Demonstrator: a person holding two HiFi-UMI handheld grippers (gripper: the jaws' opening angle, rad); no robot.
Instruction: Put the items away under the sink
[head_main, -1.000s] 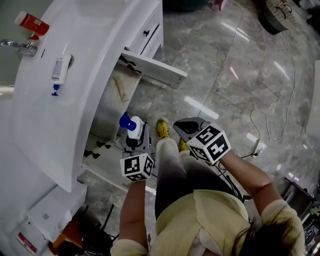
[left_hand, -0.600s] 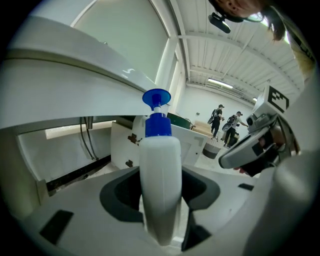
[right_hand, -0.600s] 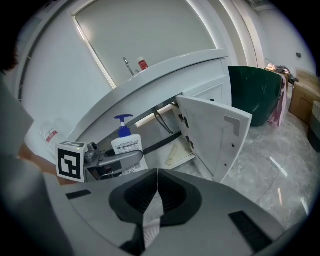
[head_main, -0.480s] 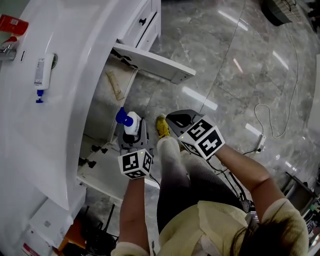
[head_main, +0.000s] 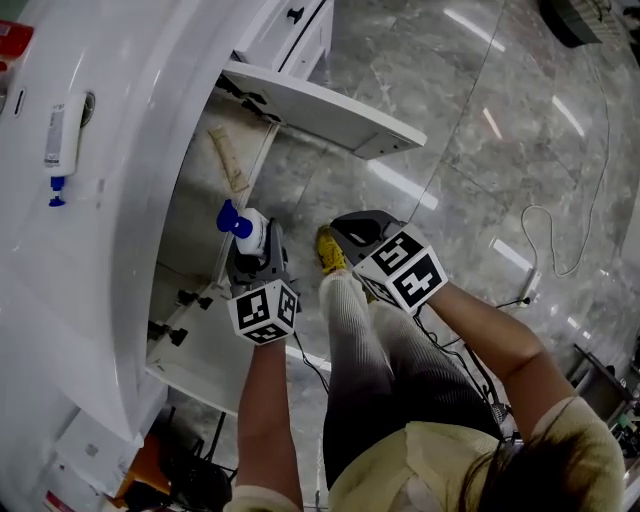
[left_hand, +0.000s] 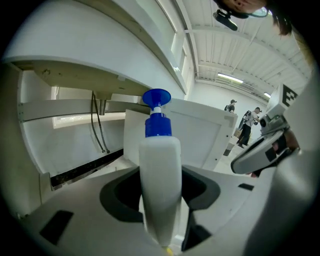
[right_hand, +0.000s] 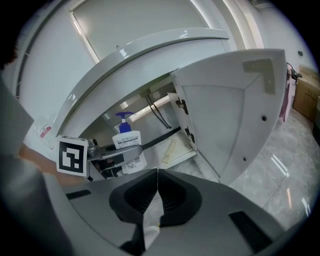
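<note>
White plastic pump bottle (left_hand: 160, 170) with a blue pump head (left_hand: 157, 97), shown clamped upright between the jaws of the left gripper (head_main: 256, 258); the jaws are spread wide by the bottle's body and pressed on both of its sides. The bottle is held at the mouth of the open cabinet under the sink, over the front edge of the cabinet floor (head_main: 195, 225). Inside the cabinet, a flat beige packet (head_main: 228, 160) is seen lying on the floor near the hinge side, and two dark hoses (left_hand: 97, 122) are seen hanging at the back. The cabinet door (head_main: 320, 105) is swung fully outward. The right gripper (right_hand: 157, 185) is held beside the left, its jaws brought together with nothing gripped. On the countertop (head_main: 140, 120) above, a white tube (head_main: 58, 140) with a blue cap is laid flat.
</note>
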